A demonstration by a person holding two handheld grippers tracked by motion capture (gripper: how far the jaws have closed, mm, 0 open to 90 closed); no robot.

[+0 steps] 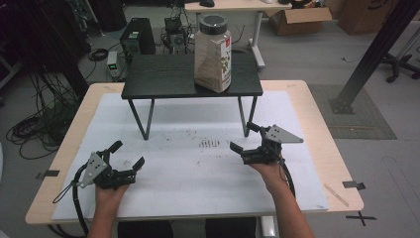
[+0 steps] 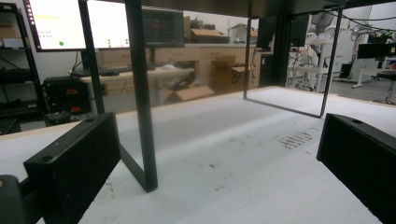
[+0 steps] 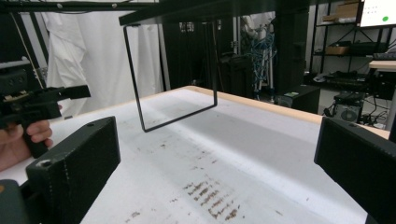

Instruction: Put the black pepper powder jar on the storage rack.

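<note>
Cluttered lab floor, cables and cardboard boxes surrounding a wooden table (image 1: 317, 124) topped with a white mat (image 1: 198, 173). Standing at the far edge: a low black stand (image 1: 190, 77), carrying a large clear jar (image 1: 213, 53) near its right end. Resting near the front left corner, left gripper (image 1: 130, 154), jaws gaping wide, holding nothing. Hovering toward the right edge, right gripper (image 1: 244, 136), likewise spread wide and empty.
</note>
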